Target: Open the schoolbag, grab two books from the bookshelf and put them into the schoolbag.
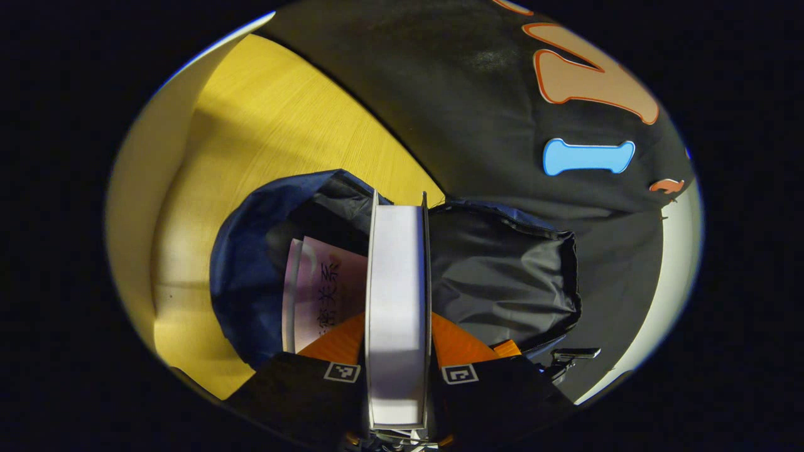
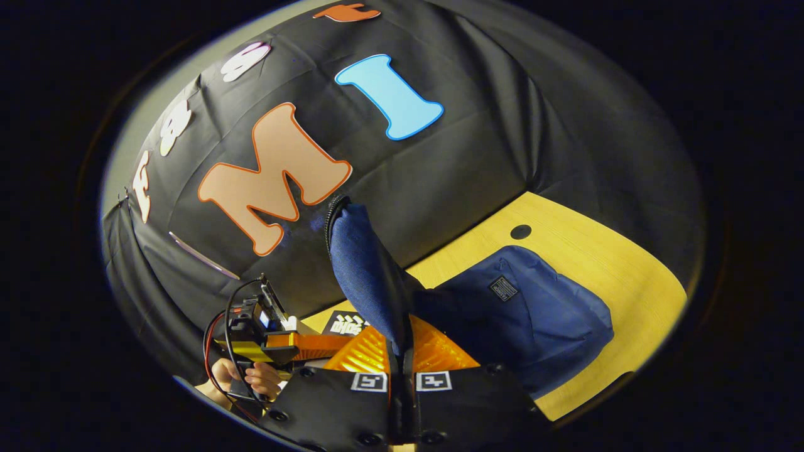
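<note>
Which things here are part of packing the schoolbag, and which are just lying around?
Part of the job:
- schoolbag, flap lifted by right gripper
- white book in left gripper
- pink book already inside the schoolbag

Lying around:
- yellow table

pink book (image 1: 323, 295) cover in the schoolbag (image 1: 251, 251) printed with Chinese characters 密关系, small schoolbag label illegible

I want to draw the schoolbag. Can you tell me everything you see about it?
The schoolbag is dark blue woven cloth with shiny black lining. It lies on the yellow wooden table, unzipped. The right gripper pinches its flap and lifts it. One pink book is already inside, and the left gripper holds a white book edge-on at the opening.
</note>
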Motion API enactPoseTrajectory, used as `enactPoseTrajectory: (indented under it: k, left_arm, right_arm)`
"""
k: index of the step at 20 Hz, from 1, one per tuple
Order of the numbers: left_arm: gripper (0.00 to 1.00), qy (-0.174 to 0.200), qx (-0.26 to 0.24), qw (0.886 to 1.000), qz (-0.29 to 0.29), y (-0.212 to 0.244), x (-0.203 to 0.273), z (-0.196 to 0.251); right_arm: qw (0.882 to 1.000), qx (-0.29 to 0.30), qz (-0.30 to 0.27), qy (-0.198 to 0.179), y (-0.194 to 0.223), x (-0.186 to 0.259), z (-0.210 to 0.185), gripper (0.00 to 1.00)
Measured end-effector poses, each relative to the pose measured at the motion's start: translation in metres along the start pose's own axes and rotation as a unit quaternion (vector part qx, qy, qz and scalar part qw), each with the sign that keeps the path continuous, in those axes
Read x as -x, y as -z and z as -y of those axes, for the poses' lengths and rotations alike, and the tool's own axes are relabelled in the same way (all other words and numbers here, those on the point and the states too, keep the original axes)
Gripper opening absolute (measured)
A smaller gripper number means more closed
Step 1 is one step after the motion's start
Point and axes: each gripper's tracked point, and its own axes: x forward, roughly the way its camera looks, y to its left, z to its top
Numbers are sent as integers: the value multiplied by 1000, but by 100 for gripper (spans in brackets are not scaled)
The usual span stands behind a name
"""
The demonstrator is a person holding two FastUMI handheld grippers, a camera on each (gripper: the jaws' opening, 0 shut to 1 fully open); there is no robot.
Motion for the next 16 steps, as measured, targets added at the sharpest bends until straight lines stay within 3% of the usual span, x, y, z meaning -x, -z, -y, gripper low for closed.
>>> enactPoseTrajectory:
  k: [6,16]
  left_arm:
    - [33,21,37,999,3,9,-22,4]
    - [34,18,30,999,-6,15,-31,2]
  right_arm:
    - [1000,-2,3,2,-3,0,1,3]
    - [1000,-12,8,10,-8,2,5,3]
